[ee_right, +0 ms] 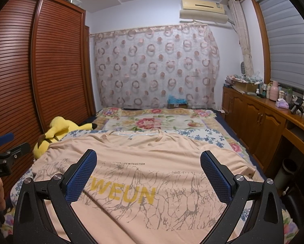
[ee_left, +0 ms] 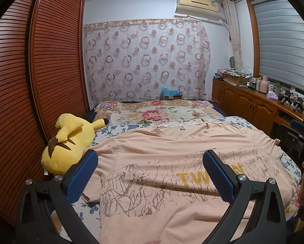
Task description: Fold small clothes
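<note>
Both claws are hanging spread wide and gripping nothing: the left claw (ee_left: 150, 172) is hovering over the left half of the peach cotton T-shirt with a grey crackle print and yellow lettering (ee_left: 162, 152), and the right claw (ee_right: 149, 173) is hovering over its right half. That shirt is lying face up and mostly flat on the bed with the floral bedspread (ee_right: 211, 137), collar toward the far end, one sleeve reaching toward the yellow plush toy (ee_left: 70, 140) at the left edge and the other sleeve lying near the bed's right edge.

Judging from this, no fold is begun yet, and the step in hand looks like choosing grasp points. To do it well, each claw should be coming down on a matching spot, say a shoulder seam or a sleeve edge, pinching only the shirt's layers and not the bedspread beneath. Lifting low and moving both sides evenly should be keeping the fabric from dragging into wrinkles. Soft jersey like this is likely to slump, so the left sleeve may need pulling clear of the plush toy first.
</note>
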A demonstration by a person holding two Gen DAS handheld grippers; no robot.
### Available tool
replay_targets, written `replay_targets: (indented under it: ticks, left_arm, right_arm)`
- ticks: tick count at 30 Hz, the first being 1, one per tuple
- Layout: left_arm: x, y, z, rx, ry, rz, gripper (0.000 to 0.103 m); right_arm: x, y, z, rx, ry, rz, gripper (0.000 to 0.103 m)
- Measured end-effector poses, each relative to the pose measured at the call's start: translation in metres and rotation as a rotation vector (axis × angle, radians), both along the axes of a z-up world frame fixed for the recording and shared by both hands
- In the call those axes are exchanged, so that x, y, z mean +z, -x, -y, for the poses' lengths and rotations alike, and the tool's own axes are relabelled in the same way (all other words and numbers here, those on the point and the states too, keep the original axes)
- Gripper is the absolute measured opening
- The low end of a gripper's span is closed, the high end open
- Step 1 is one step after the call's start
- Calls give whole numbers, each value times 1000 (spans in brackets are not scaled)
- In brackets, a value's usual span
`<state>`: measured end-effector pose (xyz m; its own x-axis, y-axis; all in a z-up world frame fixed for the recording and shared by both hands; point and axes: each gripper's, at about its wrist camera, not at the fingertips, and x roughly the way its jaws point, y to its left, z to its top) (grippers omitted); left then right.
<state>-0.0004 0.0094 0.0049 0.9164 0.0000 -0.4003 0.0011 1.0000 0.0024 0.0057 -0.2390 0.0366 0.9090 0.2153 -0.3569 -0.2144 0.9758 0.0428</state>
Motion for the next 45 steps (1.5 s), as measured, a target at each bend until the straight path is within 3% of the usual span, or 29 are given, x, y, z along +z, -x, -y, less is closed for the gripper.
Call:
replay_targets:
  ticks: [45]
  left_arm:
    - [0, 0, -3, 3, -3, 4, 103]
  right_arm:
    - [-4, 0, 8, 2, -2, 5, 103]
